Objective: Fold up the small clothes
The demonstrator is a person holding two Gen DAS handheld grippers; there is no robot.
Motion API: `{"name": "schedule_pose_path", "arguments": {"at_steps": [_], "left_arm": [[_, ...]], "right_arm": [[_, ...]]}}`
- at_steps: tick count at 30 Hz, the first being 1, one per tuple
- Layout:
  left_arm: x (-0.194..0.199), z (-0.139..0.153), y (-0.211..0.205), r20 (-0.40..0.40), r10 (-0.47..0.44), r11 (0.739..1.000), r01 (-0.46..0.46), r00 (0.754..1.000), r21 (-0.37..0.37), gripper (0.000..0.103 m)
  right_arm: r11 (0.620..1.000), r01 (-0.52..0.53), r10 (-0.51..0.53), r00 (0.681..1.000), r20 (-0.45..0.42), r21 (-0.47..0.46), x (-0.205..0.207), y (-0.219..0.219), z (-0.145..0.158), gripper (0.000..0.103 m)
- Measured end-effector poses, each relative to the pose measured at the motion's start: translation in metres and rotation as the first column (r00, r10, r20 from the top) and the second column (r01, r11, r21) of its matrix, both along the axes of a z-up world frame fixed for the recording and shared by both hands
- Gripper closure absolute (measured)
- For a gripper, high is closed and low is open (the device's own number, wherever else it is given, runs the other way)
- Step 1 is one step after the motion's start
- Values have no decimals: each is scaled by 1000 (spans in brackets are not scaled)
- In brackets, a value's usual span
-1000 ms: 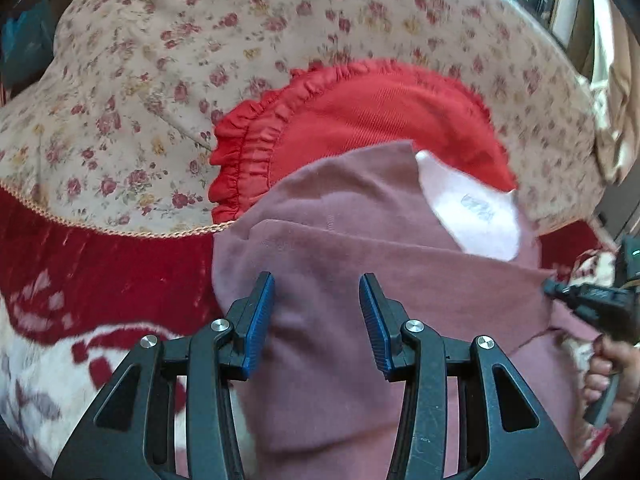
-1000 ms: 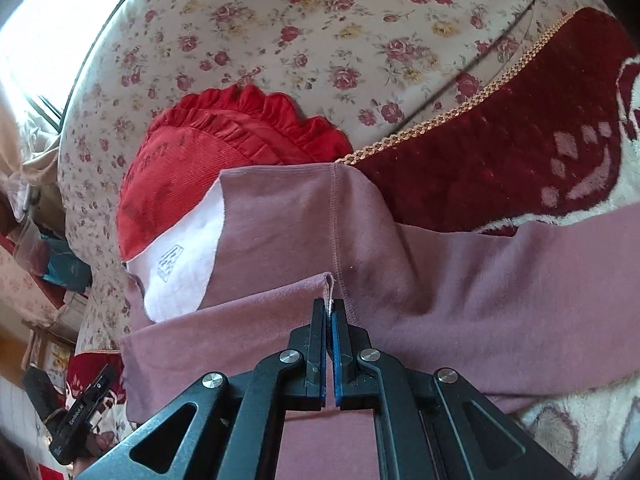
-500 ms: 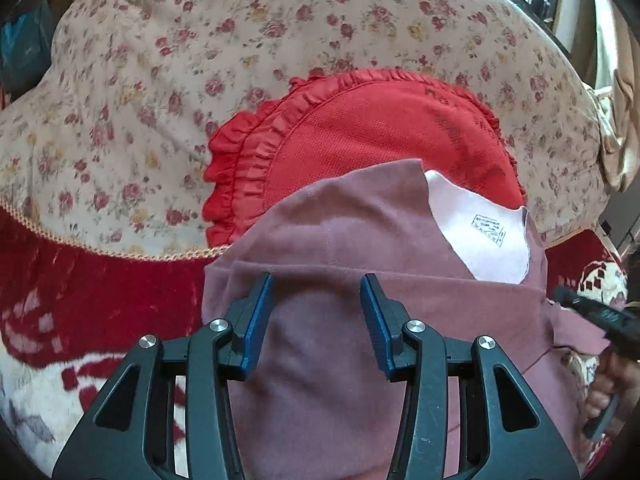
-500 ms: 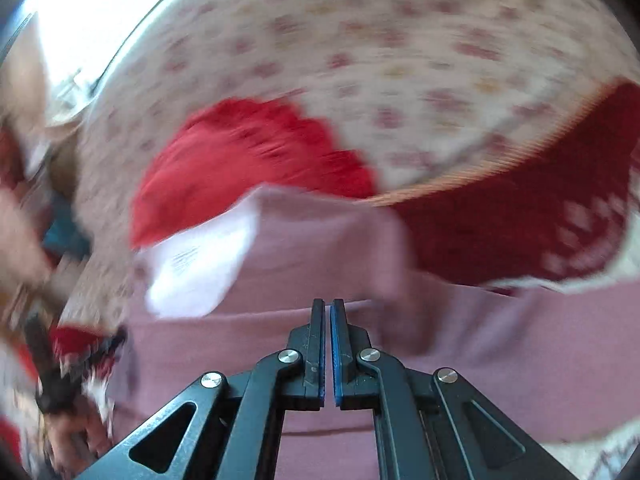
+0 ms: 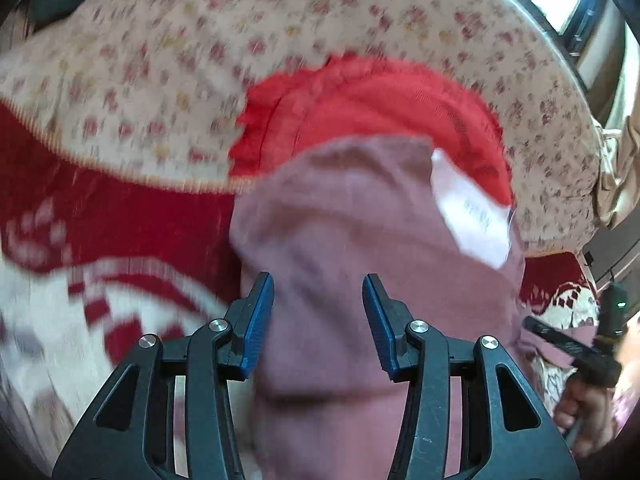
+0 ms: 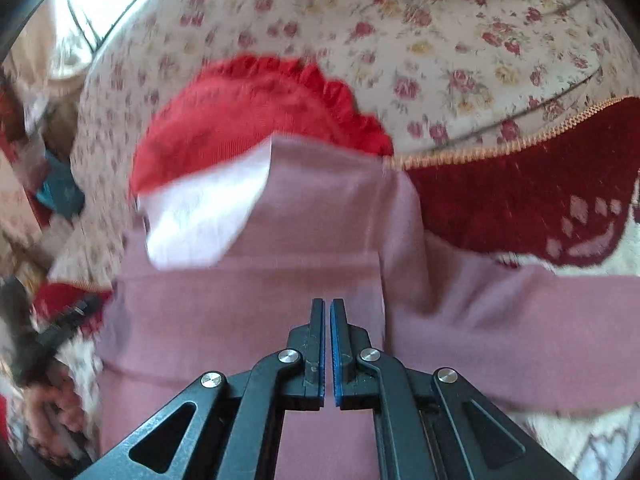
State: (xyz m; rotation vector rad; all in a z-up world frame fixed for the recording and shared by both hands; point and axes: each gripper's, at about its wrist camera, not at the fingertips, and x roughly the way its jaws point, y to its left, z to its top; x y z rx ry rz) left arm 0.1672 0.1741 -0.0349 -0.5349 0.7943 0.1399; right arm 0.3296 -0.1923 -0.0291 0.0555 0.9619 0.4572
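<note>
since the earlier frames, both views have shifted across the bed: the mauve garment (image 5: pixel 360 240) now fills more of the space ahead of the left gripper (image 5: pixel 318 320), and its folded top edge sits nearer the blue pads. left jaws have just been opening a little; they stand at a moderate gap, pads apart. mauve fabric lies in the gap and beyond it, but the pads do not press on it, so nothing is held.

right gripper (image 6: pixel 327 340): jaws fully closed, pads together with only a thin slit showing. the earlier frame showed a fabric edge pinched at the tips; now the tips sit over flat mauve cloth (image 6: pixel 280 280), and whether any fabric is caught between them cannot be told.

position of the garment relative to the jaws:
- left view: directly ahead of and under the jaws, the white inner label patch (image 5: pixel 472 216) ahead and to the right.
- right view: ahead of and under the jaws, one sleeve running off to the right, white patch ahead and to the left.

beyond the garment in both views lies a red frilled cushion (image 6: pixel 248 120) on a floral cover (image 6: pixel 440 40). a dark red patterned blanket (image 6: pixel 520 200) lies to the right of the right jaws.
</note>
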Motion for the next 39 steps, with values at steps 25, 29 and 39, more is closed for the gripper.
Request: {"name": "schedule_pose_path", "arguments": {"at_steps": [25, 29, 39], "left_arm": [[2, 15, -66, 51, -137, 989, 134, 989, 63, 28], [7, 3, -62, 3, -120, 993, 120, 993, 0, 28], [9, 7, -74, 17, -144, 988, 142, 989, 65, 28]], "right_arm": [[705, 697, -589, 678, 440, -131, -98, -279, 74, 59], [668, 741, -664, 637, 392, -73, -103, -321, 69, 59], [714, 691, -678, 646, 350, 109, -80, -352, 49, 66]]}}
